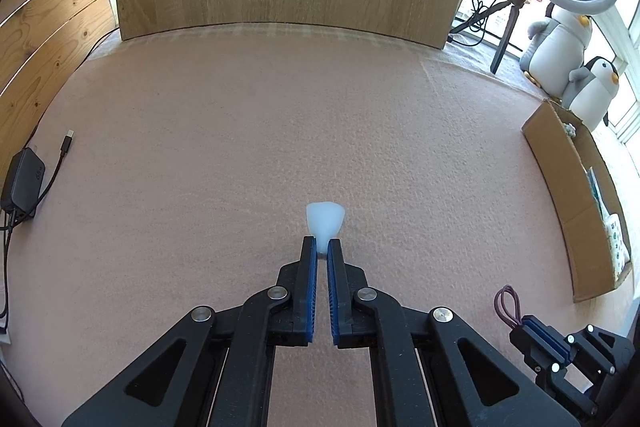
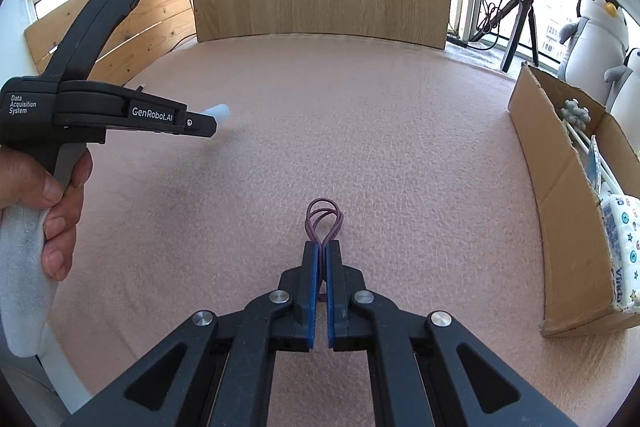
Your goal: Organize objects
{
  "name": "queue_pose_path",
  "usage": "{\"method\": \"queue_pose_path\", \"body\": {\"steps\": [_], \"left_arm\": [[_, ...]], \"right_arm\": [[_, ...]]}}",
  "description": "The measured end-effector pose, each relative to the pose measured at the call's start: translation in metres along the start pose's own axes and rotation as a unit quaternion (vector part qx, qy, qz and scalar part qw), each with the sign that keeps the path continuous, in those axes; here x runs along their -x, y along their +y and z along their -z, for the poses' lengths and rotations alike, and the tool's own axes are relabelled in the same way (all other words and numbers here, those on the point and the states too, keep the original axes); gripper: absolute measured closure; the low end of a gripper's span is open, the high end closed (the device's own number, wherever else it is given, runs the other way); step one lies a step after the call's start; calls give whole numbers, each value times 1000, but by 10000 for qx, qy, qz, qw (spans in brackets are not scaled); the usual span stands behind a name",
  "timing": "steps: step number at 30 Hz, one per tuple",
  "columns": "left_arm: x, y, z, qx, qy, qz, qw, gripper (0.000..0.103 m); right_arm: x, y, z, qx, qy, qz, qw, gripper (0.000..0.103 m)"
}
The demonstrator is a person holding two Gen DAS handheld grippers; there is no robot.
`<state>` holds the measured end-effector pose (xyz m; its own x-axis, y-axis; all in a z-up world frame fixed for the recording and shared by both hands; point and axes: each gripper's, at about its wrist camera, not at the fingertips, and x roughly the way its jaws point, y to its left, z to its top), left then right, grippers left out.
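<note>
Left gripper [image 1: 322, 247] pinches pale lump [image 1: 325, 221], maybe foam; right gripper [image 2: 322, 247] pinches purple band [image 2: 324, 217]; cardboard box [image 2: 560, 195] beside.

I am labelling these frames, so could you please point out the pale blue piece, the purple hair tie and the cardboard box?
pale blue piece [image 1: 325, 218], left wrist view, its wide free end.
purple hair tie [image 2: 322, 213], right wrist view, its protruding loops.
cardboard box [image 2: 554, 183], right wrist view, its near outer wall.

1. Left gripper [image 1: 323, 247]: black linkage arms, round silver rivets, ribbed blue pads.
2. Right gripper [image 2: 322, 247]: the same build.
3. Left handle, at nine o'clock in the right view: white lettering, white foam wrap.
</note>
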<state>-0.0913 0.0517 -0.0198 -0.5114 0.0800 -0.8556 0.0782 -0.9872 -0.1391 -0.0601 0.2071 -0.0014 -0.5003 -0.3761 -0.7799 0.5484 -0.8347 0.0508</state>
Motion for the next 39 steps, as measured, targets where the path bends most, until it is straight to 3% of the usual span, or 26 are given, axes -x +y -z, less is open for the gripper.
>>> {"method": "queue_pose_path", "body": {"steps": [18, 26, 39], "left_arm": [[100, -23, 25, -393, -510, 62, 9979, 98], [118, -30, 34, -538, -598, 124, 9967, 98], [115, -44, 34, -709, -553, 123, 9959, 98]], "right_arm": [[55, 12, -45, 129, -814, 6, 9966, 100], [66, 15, -57, 191, -948, 32, 9953, 100], [66, 10, -56, 86, -963, -4, 9953, 100]]}}
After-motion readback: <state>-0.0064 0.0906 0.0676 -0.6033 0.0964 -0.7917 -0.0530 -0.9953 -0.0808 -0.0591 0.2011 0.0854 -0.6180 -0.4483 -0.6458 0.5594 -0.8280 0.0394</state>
